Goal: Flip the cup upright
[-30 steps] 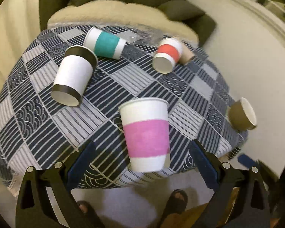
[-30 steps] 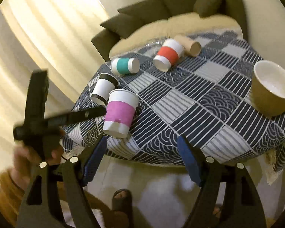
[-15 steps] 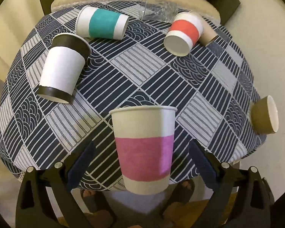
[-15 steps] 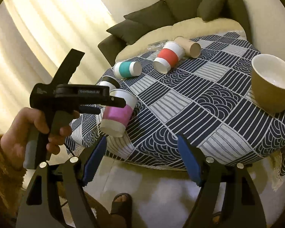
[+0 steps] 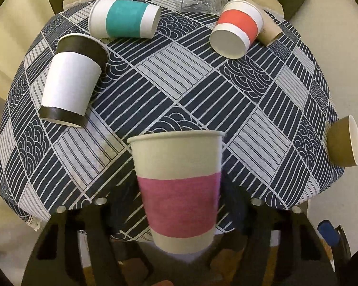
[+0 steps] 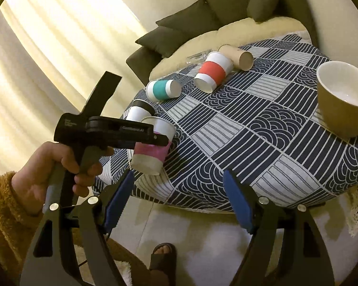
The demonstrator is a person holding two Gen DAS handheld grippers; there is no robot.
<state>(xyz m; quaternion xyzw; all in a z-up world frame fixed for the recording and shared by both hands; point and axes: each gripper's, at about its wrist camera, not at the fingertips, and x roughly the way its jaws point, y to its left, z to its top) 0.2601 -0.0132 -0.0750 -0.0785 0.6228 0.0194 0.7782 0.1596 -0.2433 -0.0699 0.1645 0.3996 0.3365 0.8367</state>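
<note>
Pink-banded cup (image 5: 177,190) is the work item; it sits between the fingers of the left gripper (image 5: 179,217), rim up and near vertical, over the near edge of the table (image 5: 202,95). From the right wrist view the cup (image 6: 152,150) appears lifted off the cloth and leaning slightly. Whether the left jaws are pressing the wall or merely bracketing it cannot be told, since the cup hides the pads.

To set it down well:
- Level the rim before lowering, so the base lands flat.
- Move it inward first; judged from here, the base is too close to the table edge.
- Keep clear of the black-and-white cup (image 5: 71,81), which lies on its side just beyond.
- Part the jaws only once the base bears fully on the cloth; a paper wall will likely dent under hard squeeze.

Right gripper (image 6: 176,205) hangs below the table edge, jaws wide apart and holding nothing. Keep it there.
</note>
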